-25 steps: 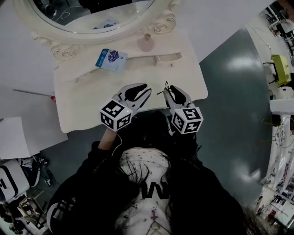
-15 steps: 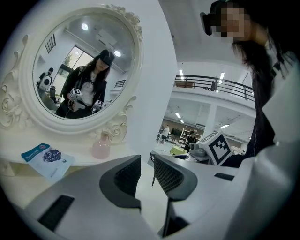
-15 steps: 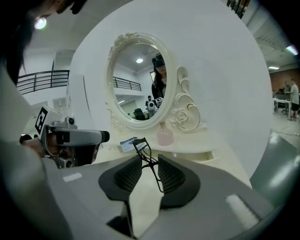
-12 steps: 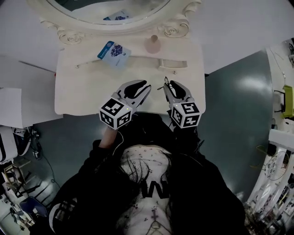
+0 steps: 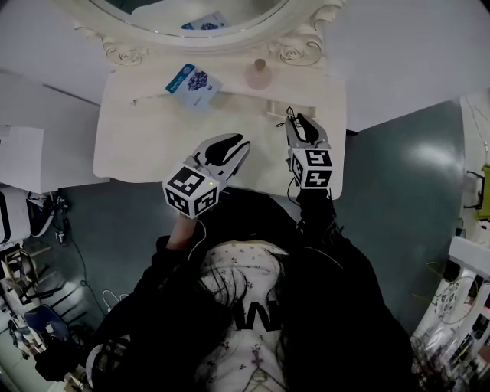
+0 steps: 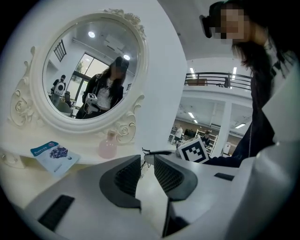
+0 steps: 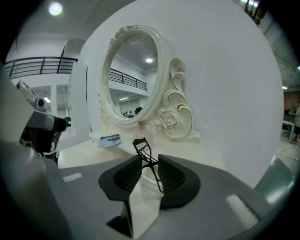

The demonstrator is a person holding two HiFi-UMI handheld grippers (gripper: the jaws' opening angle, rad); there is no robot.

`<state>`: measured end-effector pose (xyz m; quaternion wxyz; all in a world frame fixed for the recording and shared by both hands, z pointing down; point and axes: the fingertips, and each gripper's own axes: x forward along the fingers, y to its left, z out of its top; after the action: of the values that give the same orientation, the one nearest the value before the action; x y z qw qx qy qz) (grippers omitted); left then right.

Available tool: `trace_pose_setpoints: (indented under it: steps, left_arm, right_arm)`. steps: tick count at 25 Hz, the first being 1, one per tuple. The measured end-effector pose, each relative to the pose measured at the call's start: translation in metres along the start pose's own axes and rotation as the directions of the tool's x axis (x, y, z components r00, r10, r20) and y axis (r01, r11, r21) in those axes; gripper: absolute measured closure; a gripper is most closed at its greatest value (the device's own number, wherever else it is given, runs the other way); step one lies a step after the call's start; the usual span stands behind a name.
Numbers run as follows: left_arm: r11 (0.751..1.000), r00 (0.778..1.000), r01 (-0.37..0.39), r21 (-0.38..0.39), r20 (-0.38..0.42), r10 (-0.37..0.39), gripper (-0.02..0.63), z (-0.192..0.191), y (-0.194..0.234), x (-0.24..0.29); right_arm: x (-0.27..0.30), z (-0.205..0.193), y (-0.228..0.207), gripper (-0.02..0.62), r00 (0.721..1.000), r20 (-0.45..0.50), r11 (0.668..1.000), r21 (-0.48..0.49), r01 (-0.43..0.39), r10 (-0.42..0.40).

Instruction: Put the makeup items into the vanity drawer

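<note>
A cream vanity table (image 5: 145, 145) stands under an oval mirror (image 5: 207, 15). On it lie a blue packet (image 5: 191, 83) (image 7: 110, 139) and a pink bottle (image 5: 259, 74) (image 6: 108, 146) near the mirror's base. My right gripper (image 5: 300, 122) (image 7: 150, 158) is over the right part of the tabletop. It is shut on a black eyelash curler (image 7: 143, 147), whose head sticks up past the jaws. My left gripper (image 5: 230, 145) (image 6: 147, 159) hovers over the front middle of the table. Its jaws are slightly apart with nothing between them.
The vanity's front edge (image 5: 153, 174) lies just behind both grippers, with the person's dark sleeves below it. The carved mirror frame (image 7: 176, 117) and a white wall (image 7: 225, 93) close off the far side. A white sheet (image 5: 19, 157) and equipment sit on the left over the grey floor.
My right gripper has carried the eyelash curler forward, away from the front edge and toward the mirror, over the small tray seen earlier. The left gripper has stayed put.
</note>
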<state>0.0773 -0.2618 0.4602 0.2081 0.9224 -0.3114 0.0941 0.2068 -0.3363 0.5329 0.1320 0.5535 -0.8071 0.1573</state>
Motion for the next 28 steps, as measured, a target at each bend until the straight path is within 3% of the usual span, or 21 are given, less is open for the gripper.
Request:
trace_pose_setpoints:
  steps: [5,8,16,21,28]
  left_arm:
    - [1.000,1.000,-0.031,-0.003,-0.002,0.031,0.518,0.001,0.006,-0.003]
    - [0.999,0.999,-0.040,-0.001,-0.010,0.040,0.518,0.001,0.008,-0.005]
    - [0.999,0.999,-0.039,0.004,-0.016,0.039,0.518,0.004,0.014,-0.003]
    - [1.000,0.999,-0.025,0.007,-0.021,0.025,0.518,0.005,0.016,0.001]
    - [1.000,1.000,-0.004,0.012,-0.024,0.005,0.518,0.006,0.017,0.004]
  right_arm:
    - [0.028,-0.006,-0.014,0.480,0.999,-0.007,0.984,-0.171,0.050,-0.052]
    - [0.039,-0.008,-0.014,0.480,0.998,-0.008,0.972,-0.227,0.055,-0.059]
    - [0.051,-0.029,-0.026,0.480,0.994,-0.058,0.975,-0.209,0.076,-0.090]
    - [0.048,-0.044,-0.036,0.479,0.987,-0.116,0.985,-0.144,0.097,-0.114]
    - [0.042,-0.056,-0.030,0.482,0.978,-0.191,0.987,-0.148,0.061,-0.089]
